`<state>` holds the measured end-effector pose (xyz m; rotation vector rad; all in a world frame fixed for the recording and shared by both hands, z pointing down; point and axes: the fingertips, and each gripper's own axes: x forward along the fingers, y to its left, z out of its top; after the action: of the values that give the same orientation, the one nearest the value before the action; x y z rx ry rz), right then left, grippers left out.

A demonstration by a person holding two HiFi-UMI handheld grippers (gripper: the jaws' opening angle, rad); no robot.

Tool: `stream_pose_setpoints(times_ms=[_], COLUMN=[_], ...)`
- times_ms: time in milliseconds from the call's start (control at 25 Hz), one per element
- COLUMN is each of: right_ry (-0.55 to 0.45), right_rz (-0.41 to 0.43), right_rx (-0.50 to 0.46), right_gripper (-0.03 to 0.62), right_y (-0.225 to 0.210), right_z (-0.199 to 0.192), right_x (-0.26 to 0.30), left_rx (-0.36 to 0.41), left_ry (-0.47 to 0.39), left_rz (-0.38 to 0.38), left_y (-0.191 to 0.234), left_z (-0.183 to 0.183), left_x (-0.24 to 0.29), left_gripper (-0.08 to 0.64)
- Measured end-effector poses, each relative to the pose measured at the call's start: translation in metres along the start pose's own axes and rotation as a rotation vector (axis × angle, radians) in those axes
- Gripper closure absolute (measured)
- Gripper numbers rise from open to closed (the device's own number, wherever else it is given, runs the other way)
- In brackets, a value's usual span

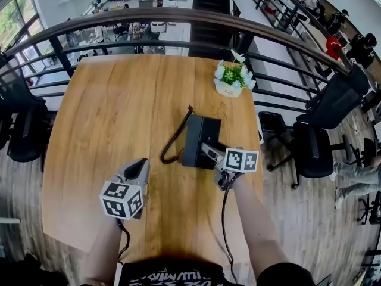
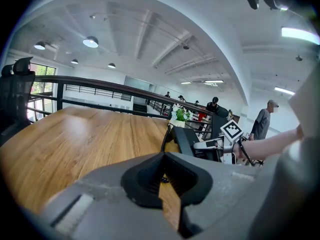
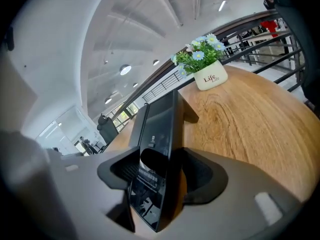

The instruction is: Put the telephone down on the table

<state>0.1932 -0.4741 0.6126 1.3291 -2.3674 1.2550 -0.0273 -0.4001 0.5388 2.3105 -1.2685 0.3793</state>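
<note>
A black desk telephone (image 1: 199, 139) rests on the wooden table (image 1: 113, 112), right of centre, its dark cord (image 1: 174, 137) curling off its left side. My right gripper (image 1: 209, 151) reaches in at the phone's near right edge. In the right gripper view the phone (image 3: 160, 129) stands edge-on between the jaws of the right gripper (image 3: 162, 173), with dark gaps on both sides, so the pads are not pressing on it. My left gripper (image 1: 140, 165) hovers over the table to the phone's left; it (image 2: 165, 178) is shut and holds nothing.
A small white pot of flowers (image 1: 232, 79) stands at the table's far right edge. A curved dark railing (image 1: 178, 16) runs behind the table. Black office chairs sit at the left (image 1: 24, 130) and right (image 1: 321, 136). People stand in the distance.
</note>
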Motion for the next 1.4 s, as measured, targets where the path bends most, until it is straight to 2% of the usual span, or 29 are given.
stream_pose_setpoints(times_ms=[400,600,760,960,1080,1400], right_ry=[-0.007,-0.070,-0.138,-0.226,-0.283,-0.347], right_rz=[-0.084,-0.127,-0.141,-0.128,-0.099,0.004], right_rx=[-0.116,-0.116,-0.182,-0.294,-0.343,-0.404], right_gripper=[0.301,0.301,0.301,0.305,0.330,0.384], right_y=[-0.002,0.001,0.024,0.070,0.099,0.166], right_z=[0.003,0.010,0.024,0.037,0.036,-0.001], right_x=[-0.007,-0.032,-0.063,-0.104,-0.128,-0.178], left_rx=[0.008,0.022,0.041,0.072,0.098,0.113], left_ry=[-0.006,-0.025,-0.051,-0.092,-0.125,-0.167], left_rz=[-0.006,-0.001,-0.003,-0.013,-0.020,-0.018], left_y=[-0.006,-0.009,-0.020,-0.044,-0.060,-0.095], left_z=[0.004,0.010,0.017,0.026,0.027,0.013], left_x=[-0.007,-0.023,-0.042,-0.071,-0.090,-0.138], left_gripper=[0.558,0.558,0.558,0.558,0.558,0.558])
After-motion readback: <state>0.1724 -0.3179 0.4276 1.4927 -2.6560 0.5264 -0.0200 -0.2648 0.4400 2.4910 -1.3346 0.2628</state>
